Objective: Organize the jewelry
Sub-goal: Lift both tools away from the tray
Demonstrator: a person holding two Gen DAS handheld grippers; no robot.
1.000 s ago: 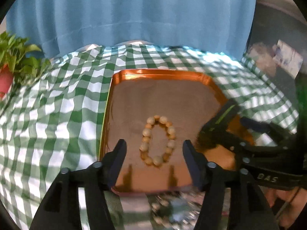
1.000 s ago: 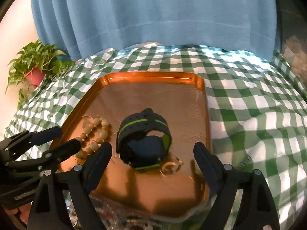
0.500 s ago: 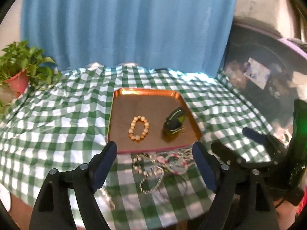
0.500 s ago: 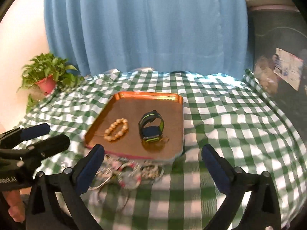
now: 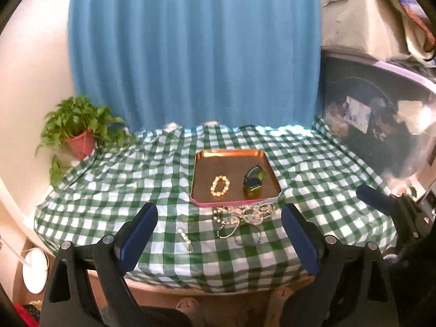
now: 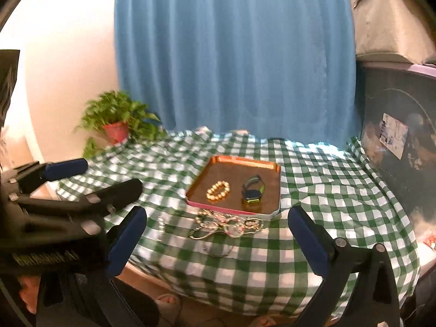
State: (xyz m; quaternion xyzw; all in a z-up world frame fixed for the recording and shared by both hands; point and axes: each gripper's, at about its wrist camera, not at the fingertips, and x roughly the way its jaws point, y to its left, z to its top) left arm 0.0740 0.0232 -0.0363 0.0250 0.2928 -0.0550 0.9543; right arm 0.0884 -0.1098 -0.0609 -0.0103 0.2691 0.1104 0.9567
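An orange tray [image 5: 234,151] [image 6: 245,160] sits mid-table on the green checked cloth. In it lie a beige bead bracelet [image 5: 220,186] [image 6: 218,189] and, to its right, a black watch with green trim [image 5: 253,181] [image 6: 253,189]. A tangled heap of chains and bracelets [image 5: 239,214] [image 6: 226,224] lies on the cloth against the tray's near edge, and one loose piece [image 5: 185,238] lies further left. My left gripper [image 5: 218,212] hovers well back from the table, its jaws opening with nothing between them. My right gripper [image 6: 217,214] is beside it, wide open and empty.
A potted plant [image 5: 79,133] [image 6: 120,125] stands at the table's back left, before a blue curtain [image 5: 190,54]. A dark bin [image 5: 368,136] with a grey box on top flanks the right side. The table's front edge [image 5: 218,288] is below my fingers.
Both grippers have pulled back and up from the tray, leaving the bracelet and the watch lying in it. Both sets of jaws stand wider, and the whole table now shows.
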